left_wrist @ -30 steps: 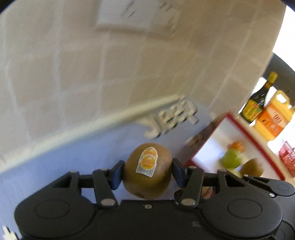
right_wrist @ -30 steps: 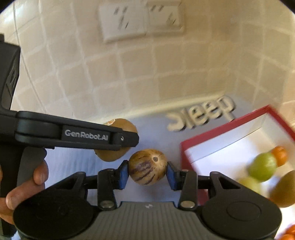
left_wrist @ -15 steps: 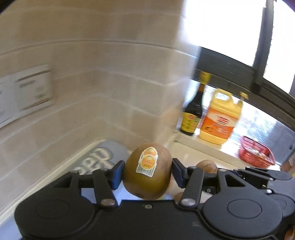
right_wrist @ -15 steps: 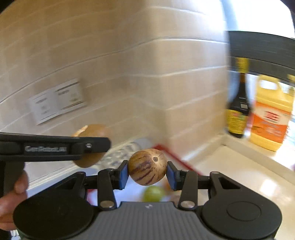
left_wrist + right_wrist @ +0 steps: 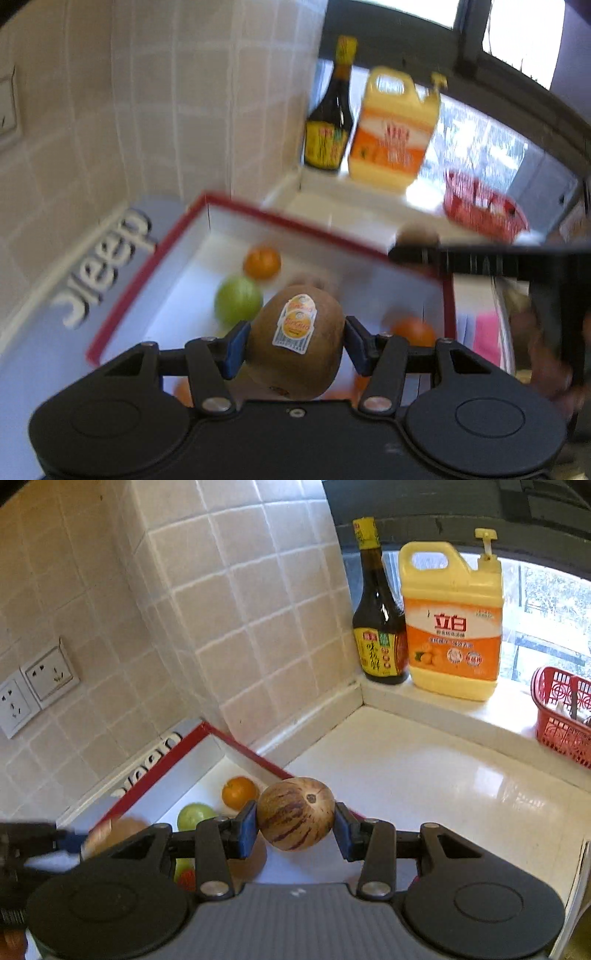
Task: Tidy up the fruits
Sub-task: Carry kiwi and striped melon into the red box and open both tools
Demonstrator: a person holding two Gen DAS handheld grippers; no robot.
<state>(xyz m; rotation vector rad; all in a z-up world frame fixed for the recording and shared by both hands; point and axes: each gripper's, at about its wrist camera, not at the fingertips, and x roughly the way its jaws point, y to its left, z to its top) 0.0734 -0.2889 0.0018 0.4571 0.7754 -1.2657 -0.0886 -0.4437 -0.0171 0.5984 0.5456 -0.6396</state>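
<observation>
Between the pads of the left hand-held gripper (image 5: 294,341), a stickered kiwi (image 5: 295,341), clamped above the red-rimmed box (image 5: 295,221). Ahead and below, a green apple (image 5: 238,299) and an orange (image 5: 262,262). Pinched in the right hand-held gripper (image 5: 295,825), a striped melon (image 5: 295,812), over the box's edge.

The big yellow jug (image 5: 452,620) by the window has an orange label with the white Chinese letters "立白" on it. The smaller words under them are too tiny to read. The dark bottle (image 5: 378,616) beside it has a yellow label with Chinese letters that are too small to make out. The blue mat (image 5: 107,266) by the wall shows raised white letters that look like "sleep". The sticker on the kiwi (image 5: 295,339) is too blurry to read.
</observation>
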